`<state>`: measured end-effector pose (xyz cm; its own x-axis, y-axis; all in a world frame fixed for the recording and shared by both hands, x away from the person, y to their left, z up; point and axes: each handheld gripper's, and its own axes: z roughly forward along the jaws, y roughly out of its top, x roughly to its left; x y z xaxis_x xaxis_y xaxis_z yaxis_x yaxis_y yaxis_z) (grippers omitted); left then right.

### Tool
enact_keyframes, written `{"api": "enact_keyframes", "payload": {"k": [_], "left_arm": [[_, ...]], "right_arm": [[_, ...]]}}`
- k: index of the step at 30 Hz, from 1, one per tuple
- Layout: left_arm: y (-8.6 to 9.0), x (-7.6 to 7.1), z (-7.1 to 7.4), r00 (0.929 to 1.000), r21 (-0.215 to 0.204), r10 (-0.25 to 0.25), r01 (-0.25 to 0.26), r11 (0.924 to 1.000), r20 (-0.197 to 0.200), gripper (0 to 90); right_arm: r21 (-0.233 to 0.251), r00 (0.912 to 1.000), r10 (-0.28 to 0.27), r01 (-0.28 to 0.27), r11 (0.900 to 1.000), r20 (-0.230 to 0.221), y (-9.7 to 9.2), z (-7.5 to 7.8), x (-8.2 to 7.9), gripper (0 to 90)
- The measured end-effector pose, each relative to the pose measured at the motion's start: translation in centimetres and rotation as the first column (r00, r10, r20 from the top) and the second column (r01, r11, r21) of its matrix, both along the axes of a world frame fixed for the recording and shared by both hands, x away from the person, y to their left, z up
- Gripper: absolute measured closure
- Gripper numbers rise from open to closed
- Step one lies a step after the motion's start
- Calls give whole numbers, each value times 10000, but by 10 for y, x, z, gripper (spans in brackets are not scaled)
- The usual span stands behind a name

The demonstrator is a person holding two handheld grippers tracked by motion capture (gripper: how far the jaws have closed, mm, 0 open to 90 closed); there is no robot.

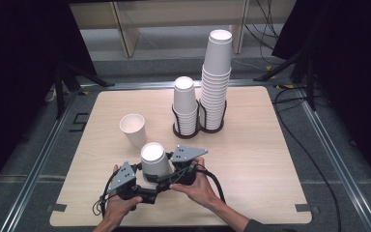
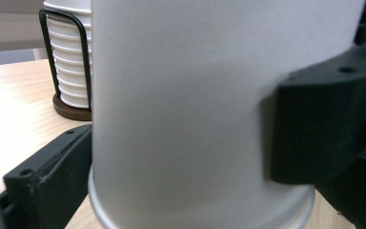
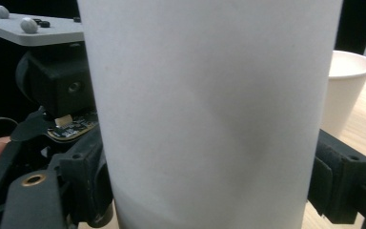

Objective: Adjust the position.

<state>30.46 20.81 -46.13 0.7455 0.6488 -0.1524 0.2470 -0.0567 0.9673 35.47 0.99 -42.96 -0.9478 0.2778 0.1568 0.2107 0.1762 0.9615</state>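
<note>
Evidently, the upside-down cup (image 1: 153, 162) stood on the surface (image 1: 251, 159) near my edge, between both hands. My right gripper (image 1: 168, 176) had its fingers (image 3: 338, 179) pressed on the two sides of the cup, to keep it steady. My left gripper (image 1: 146, 184) was released (fingers wide around the wall, not squeezing), so the cup could pass to the right.
</note>
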Motion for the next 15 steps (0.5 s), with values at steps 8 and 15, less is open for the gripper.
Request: {"api": "enact_keyframes", "payload": {"k": [8, 15], "left_arm": [[0, -2, 3, 9995, 89, -9, 6, 10000, 302, 34], [0, -3, 4, 9984, 308, -172, 155, 9994, 539, 86]], "right_arm": [[-14, 9998, 69, -69, 10000, -177, 0, 1, -1, 151], [-271, 9998, 94, -99, 9996, -201, -1, 10, 1, 128]]}}
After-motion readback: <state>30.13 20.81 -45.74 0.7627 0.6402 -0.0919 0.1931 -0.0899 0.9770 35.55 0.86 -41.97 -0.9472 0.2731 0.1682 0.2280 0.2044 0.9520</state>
